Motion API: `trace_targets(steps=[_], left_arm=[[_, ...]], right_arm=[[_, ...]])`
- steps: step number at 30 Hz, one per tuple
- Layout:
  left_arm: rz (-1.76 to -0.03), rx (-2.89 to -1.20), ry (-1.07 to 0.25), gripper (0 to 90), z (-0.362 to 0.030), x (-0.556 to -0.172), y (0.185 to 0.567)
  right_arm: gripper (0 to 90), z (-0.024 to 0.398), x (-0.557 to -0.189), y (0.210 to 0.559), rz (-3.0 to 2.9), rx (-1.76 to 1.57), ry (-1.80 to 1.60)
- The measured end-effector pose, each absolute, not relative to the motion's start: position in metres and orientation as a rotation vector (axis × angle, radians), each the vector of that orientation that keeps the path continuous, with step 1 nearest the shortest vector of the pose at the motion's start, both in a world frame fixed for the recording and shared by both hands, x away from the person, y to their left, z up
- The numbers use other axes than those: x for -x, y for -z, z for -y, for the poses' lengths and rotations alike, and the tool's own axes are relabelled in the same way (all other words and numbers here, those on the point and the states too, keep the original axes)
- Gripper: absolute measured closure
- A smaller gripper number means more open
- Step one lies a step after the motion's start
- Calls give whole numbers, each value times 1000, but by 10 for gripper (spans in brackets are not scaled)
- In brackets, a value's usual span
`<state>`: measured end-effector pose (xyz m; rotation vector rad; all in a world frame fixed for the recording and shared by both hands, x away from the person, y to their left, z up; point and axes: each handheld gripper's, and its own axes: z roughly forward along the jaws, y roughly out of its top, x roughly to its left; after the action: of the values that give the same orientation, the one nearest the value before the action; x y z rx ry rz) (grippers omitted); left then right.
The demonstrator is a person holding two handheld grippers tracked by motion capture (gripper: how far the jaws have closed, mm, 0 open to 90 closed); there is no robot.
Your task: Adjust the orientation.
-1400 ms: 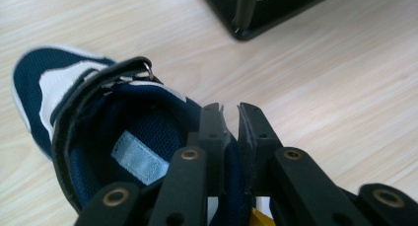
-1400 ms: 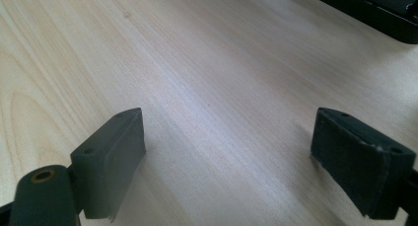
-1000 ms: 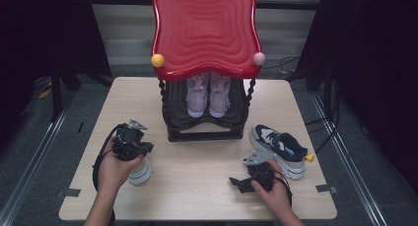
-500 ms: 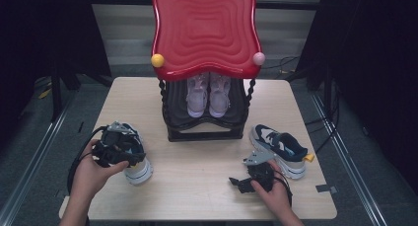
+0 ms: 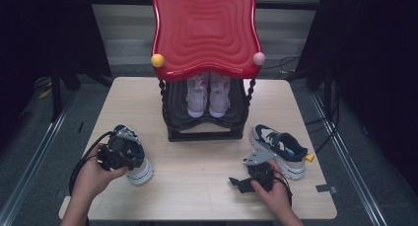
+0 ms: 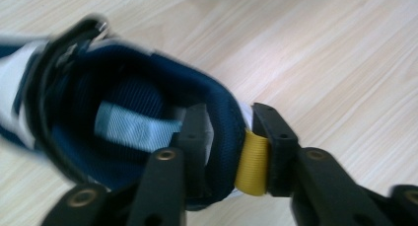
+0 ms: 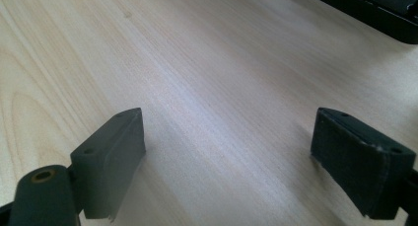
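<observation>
One jaw pair, the left gripper's (image 6: pixel 229 137), just closed on the sneaker's heel (image 6: pixel 224 132).

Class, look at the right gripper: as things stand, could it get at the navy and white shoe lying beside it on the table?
Probably yes. The right gripper rests open on the table with nothing between its jaws, and the navy and white shoe lies close by with bare tabletop between them. It points away, so the hand must turn first.

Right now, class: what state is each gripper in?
Left gripper: its fingers have just been closing and now clamp the heel of the navy shoe.
Right gripper: open, holding nothing, over the table.
</observation>
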<state>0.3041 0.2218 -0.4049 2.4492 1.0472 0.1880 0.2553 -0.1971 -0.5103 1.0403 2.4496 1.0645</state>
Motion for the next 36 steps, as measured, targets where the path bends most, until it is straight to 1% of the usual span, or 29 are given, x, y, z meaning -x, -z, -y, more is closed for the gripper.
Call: trace_targets(steps=[2,6,11,12,13,14,15,16,21,23,27,36], left_arm=[[-1085,-2437,-186,698,-215,-306,404],[-1099,-2415,-180,704,-202,-311,404],[-1073,-2435,-150,691,-188,-316,405],[-1073,-2439,-140,677,-188,-317,404],[-1074,-2439,-116,639,-188,-318,404],[-1066,-2460,-88,573,-188,-320,403],[-1075,-2473,-88,522,-188,-320,402],[-1085,-2484,-98,498,-188,-321,401],[-1106,-2562,-11,464,-188,-328,400],[-1105,-2589,3,455,-187,-331,401],[-1073,-2639,38,463,-183,-338,401],[-1021,-2743,126,550,-169,-348,405]], right_arm=[[127,197,-255,510,-2450,-1041,-1065],[127,197,-255,510,-2449,-1041,-1065],[127,197,-255,510,-2450,-1040,-1064],[127,197,-255,510,-2450,-1040,-1064],[127,197,-255,510,-2450,-1041,-1064],[127,197,-255,510,-2450,-1040,-1064],[127,197,-255,510,-2449,-1040,-1065],[127,197,-255,510,-2450,-1041,-1064],[127,197,-255,510,-2450,-1041,-1065],[127,197,-255,510,-2450,-1041,-1065],[127,197,-255,510,-2450,-1040,-1065],[127,197,-255,510,-2450,-1041,-1065]])
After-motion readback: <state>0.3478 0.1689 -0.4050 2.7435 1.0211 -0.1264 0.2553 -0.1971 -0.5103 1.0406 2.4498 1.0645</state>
